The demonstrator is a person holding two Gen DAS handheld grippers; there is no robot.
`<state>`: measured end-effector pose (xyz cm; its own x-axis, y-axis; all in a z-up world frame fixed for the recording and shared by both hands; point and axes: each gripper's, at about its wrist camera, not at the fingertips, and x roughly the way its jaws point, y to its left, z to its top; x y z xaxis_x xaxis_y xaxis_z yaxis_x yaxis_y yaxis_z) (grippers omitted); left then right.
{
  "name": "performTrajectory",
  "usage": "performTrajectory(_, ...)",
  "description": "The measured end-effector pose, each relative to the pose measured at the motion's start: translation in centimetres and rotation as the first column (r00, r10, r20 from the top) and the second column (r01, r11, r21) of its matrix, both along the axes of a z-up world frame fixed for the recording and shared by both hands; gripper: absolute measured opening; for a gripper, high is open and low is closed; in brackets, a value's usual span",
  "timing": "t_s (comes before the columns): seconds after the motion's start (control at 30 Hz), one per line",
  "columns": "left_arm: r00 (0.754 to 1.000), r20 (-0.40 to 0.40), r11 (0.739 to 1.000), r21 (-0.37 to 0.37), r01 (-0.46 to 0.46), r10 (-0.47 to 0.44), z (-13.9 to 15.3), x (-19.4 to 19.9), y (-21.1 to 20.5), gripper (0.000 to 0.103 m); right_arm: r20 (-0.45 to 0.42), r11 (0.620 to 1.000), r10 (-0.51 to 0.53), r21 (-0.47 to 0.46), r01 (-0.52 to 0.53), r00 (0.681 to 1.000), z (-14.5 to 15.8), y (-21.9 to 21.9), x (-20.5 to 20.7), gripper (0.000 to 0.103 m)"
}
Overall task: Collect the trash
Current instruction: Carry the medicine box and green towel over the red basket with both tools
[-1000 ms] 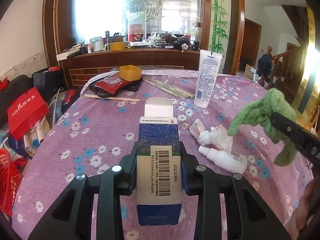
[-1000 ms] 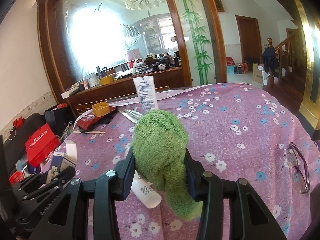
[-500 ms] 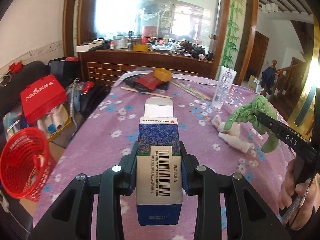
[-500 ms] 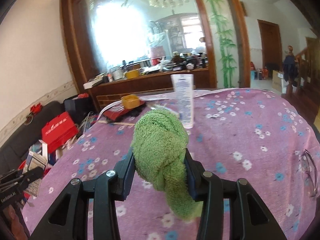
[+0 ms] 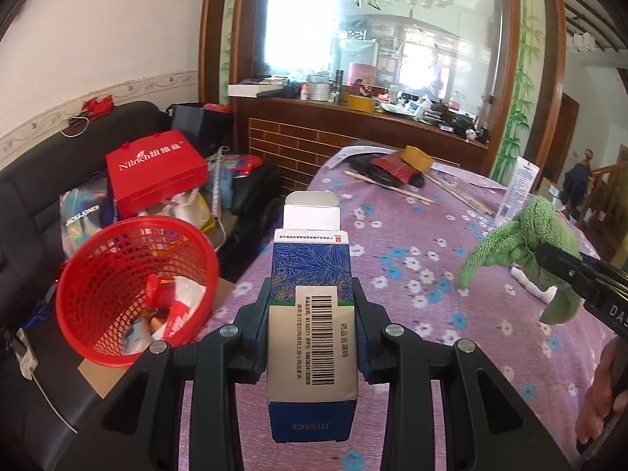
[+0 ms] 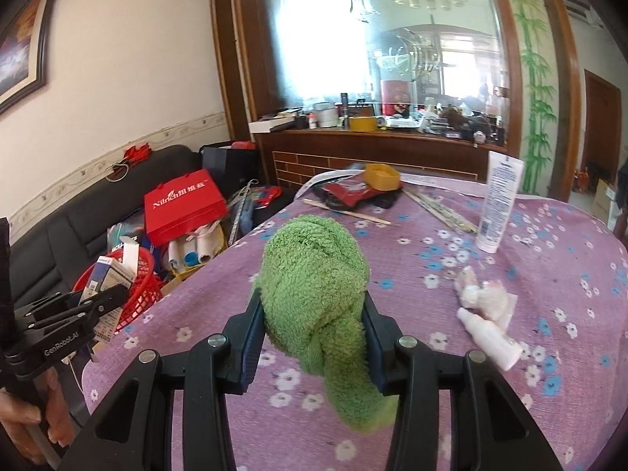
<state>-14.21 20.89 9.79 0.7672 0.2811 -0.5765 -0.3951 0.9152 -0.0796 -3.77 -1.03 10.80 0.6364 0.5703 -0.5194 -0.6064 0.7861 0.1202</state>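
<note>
The tabletop (image 5: 412, 235), under a purple flowered cloth, took up most of the room's middle. Off its left edge, on the floor beside a black sofa (image 5: 35, 204), stood a red mesh basket (image 5: 102, 259) with wrappers already in it. The left hand-held gripper (image 5: 312, 306) hung over that left edge, pinching a blue carton (image 5: 312, 274) upright with its top flap open and barcode facing up. The right hand-held gripper (image 6: 312, 314), above the near part of the tabletop, was clamped on a bunched green cloth (image 6: 314, 274) that drooped below the pads. Toward the right edge lay a wad of tissue (image 6: 486, 294) touching a small white bottle (image 6: 486, 333) on its side. A white tube (image 6: 498, 200) stood upright near the far edge, and a yellow tape roll (image 6: 380, 176) sat at the far left corner on a red packet (image 6: 345, 192).
</note>
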Motion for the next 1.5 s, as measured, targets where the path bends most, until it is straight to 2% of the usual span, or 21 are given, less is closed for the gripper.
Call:
performTrajectory(0.27, 0.999, -0.003, 0.999, 0.013, -0.032, 0.032, -0.7, -0.4, 1.5, 0.033, -0.003, 0.999, 0.036, -0.036, -0.036, 0.999, -0.1, 2.8, -0.4, 0.049)
performTrajectory(0.87, 0.994, -0.009, 0.994, -0.031, -0.107, 0.107, -1.4, -2.0, 6.4, 0.033, -0.027, 0.986, 0.150, -0.067, -0.152, 0.988, -0.3, 9.6, -1.2, 0.049)
performTrajectory(1.5, 0.971, -0.031, 0.969, -0.056, -0.239, 0.238, -2.0, -3.5, 12.8, 0.033, -0.065, 0.955, 0.284, -0.066, -0.288, 0.957, -0.8, 17.1, -1.4, 0.049)
